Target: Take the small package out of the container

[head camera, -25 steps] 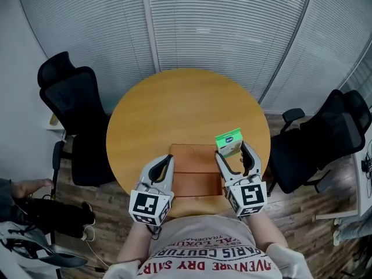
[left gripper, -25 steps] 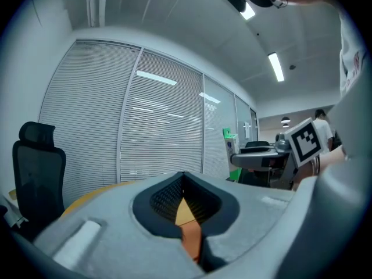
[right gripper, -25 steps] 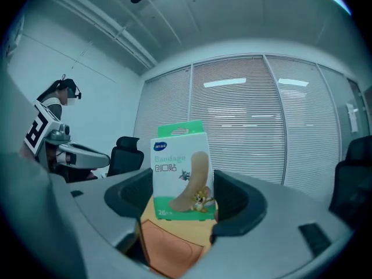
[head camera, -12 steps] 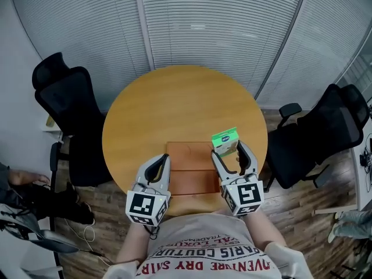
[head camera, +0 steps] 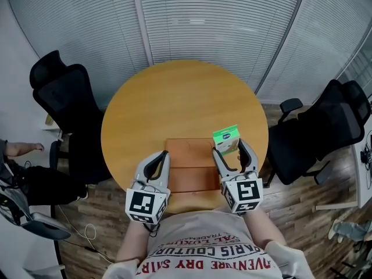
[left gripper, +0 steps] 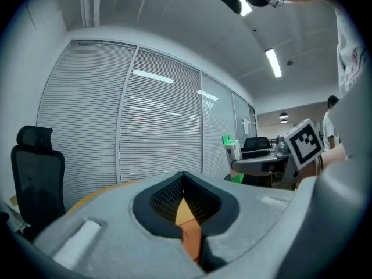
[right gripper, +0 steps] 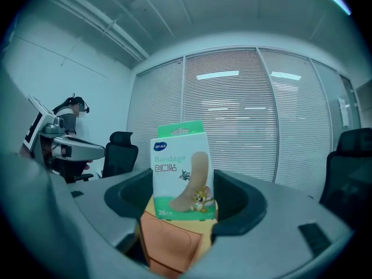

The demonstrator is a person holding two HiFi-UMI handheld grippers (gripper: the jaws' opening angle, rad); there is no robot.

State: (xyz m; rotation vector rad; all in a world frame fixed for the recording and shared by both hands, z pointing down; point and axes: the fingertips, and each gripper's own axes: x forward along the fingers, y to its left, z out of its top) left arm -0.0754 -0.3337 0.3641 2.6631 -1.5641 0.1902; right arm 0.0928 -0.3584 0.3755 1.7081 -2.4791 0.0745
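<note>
The small package [head camera: 226, 139] is a green-and-white bandage box [right gripper: 180, 167], standing upright between the jaws of my right gripper [head camera: 228, 149], which is shut on it. It hangs over the right edge of the container [head camera: 189, 173], a flat brown box near the front of the round wooden table [head camera: 180, 103]. The container's brown surface [right gripper: 174, 243] shows below the package in the right gripper view. My left gripper [head camera: 164, 154] is over the container's left edge with its tips together and nothing between them. In the left gripper view the jaws meet at the tips [left gripper: 183, 176].
Black office chairs stand left [head camera: 58, 92] and right [head camera: 331, 127] of the table. Slatted blinds line the curved wall behind. A person's hand [head camera: 17, 149] and dark gear lie on the wooden floor at the far left.
The right gripper holds the package in nearly the same place over the container's right edge. The view has shifted a little, and the hand at the far left has moved.
</note>
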